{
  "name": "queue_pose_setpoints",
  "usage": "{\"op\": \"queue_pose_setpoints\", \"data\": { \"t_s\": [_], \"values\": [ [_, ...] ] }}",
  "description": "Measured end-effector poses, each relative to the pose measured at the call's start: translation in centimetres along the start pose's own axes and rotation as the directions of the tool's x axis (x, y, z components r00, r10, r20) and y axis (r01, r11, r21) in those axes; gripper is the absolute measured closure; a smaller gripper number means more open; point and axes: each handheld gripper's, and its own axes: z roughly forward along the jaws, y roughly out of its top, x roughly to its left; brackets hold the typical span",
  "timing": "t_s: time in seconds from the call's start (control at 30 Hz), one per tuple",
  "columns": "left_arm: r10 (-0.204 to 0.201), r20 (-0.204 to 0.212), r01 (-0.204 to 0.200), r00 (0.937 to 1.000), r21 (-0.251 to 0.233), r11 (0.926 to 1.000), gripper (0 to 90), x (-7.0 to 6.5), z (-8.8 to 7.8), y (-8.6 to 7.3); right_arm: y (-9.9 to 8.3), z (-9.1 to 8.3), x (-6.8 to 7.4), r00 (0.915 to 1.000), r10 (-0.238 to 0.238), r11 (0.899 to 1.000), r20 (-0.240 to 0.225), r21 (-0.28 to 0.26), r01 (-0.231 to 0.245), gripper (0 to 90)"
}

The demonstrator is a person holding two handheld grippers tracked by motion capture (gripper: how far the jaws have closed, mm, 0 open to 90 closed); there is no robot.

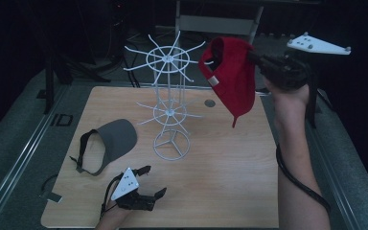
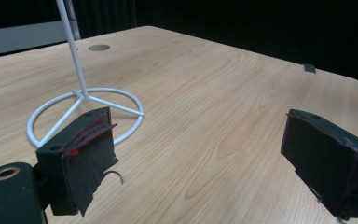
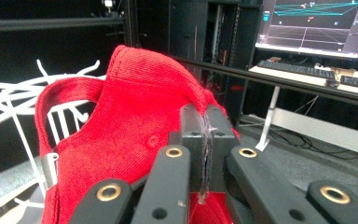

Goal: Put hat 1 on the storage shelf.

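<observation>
Right gripper (image 1: 255, 56) raised high, up beside top ring of white wire rack (image 1: 168, 103), my right forearm (image 1: 294, 143) reaching up steeply from bottom edge. Jaws pinched tight together on fold of red cap (image 1: 231, 76); cap hangs from them. Left gripper (image 1: 148, 181) low, near rack base on my side, pointing toward it. Jaws spread wide, nothing between pads. My left hand (image 1: 112, 215) just in at bottom edge.

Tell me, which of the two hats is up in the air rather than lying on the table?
The red cap: the right tool is clamped on it beside the white rack. The grey visor lies flat on the table.
</observation>
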Motion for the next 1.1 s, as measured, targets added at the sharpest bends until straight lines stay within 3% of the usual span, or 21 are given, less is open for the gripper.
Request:
{"op": "queue_pose_setpoints", "data": {
  "t_s": [0.3,0.77,1.1],
  "values": [
    [-0.005,-0.006,0.005,1.0000,-0.007,1.0000,10.4,0.0,-0.1,0.0,-1.8,0.3,0.2,0.9998,-0.016,1.000,-0.008,0.026,0.016,88.7],
    [-0.005,-0.009,0.005,0.9999,-0.013,0.9999,10.7,0.0,-0.2,-0.2,-4.6,0.4,0.6,0.9977,-0.020,0.998,-0.065,0.064,0.024,88.2],
    [-0.013,-0.008,0.013,0.9999,-0.012,0.9998,11.0,0.2,-0.3,-0.4,-5.7,0.7,0.3,0.9947,0.003,0.997,-0.103,0.080,0.005,77.9]
  ]
}}
